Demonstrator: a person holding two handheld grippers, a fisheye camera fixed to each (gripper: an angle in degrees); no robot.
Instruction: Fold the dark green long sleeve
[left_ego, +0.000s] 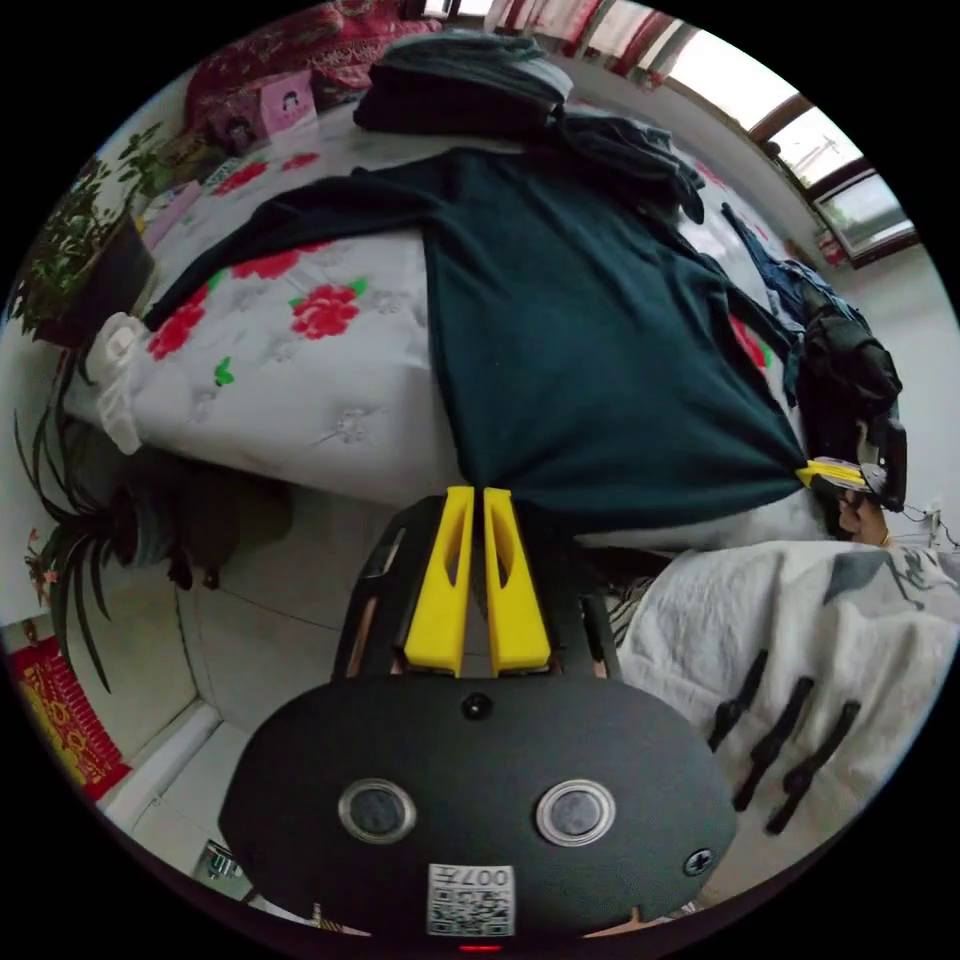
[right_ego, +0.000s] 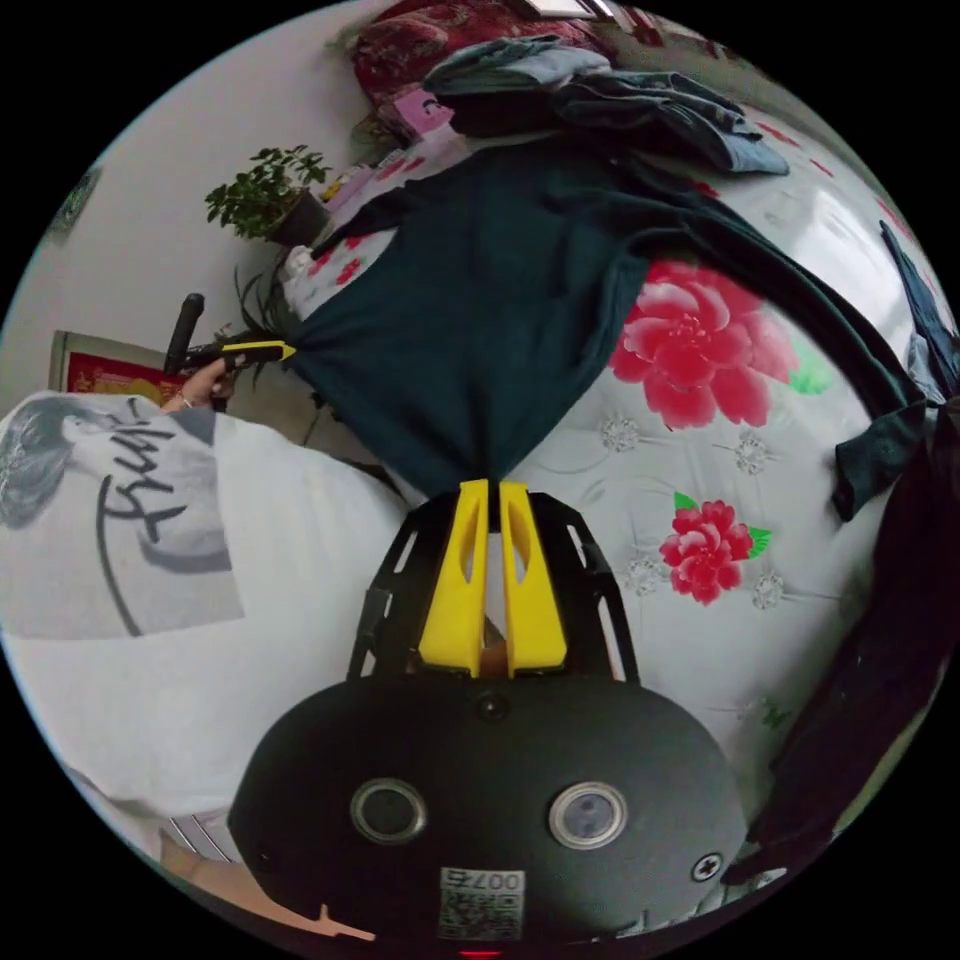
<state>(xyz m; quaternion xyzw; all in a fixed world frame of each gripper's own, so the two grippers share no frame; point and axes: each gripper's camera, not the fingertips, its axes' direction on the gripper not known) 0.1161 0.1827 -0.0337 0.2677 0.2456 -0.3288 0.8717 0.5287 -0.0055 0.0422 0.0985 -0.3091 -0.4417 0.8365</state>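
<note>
The dark green long sleeve (left_ego: 570, 330) lies spread on a bed covered by a white bedspread (left_ego: 300, 390) with red flowers, its hem drawn taut toward the bed's edge. The left hand-held gripper (left_ego: 478, 492) has its yellow jaws closed on one hem corner; the right hand-held gripper (right_ego: 492, 484) is likewise clamped on the other corner. One sleeve (right_ego: 800, 310) trails across the bedspread. A pile of folded clothes (left_ego: 470, 85) sits beyond the collar, near a potted plant (right_ego: 275, 195).
</note>
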